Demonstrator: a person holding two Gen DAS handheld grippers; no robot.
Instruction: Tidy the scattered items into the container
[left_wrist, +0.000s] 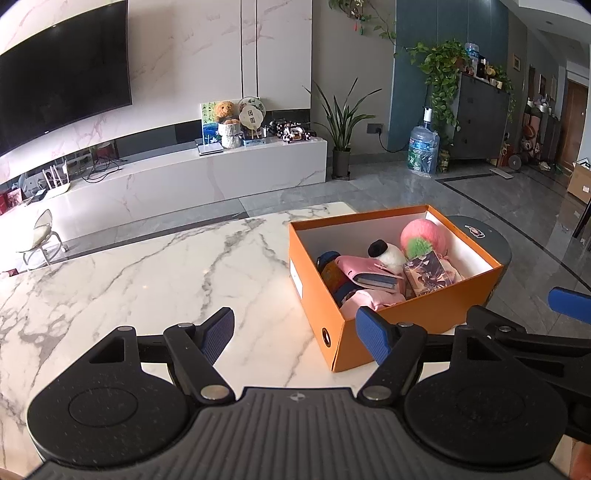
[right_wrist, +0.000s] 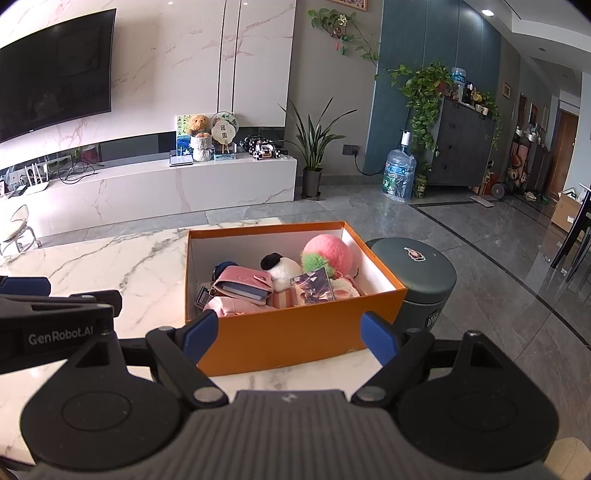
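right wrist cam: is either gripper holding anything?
No. The right gripper stands open and empty before the orange cardboard box, and the left gripper is open over bare white marble tabletop.

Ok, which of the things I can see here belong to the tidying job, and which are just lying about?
Part of the job:
- orange box
- pink wallet
- panda plush
- pink and green pompom
- small card box

Just there:
- grey cylinder with a sticker, behind the box
- water jug
- potted plant
- television
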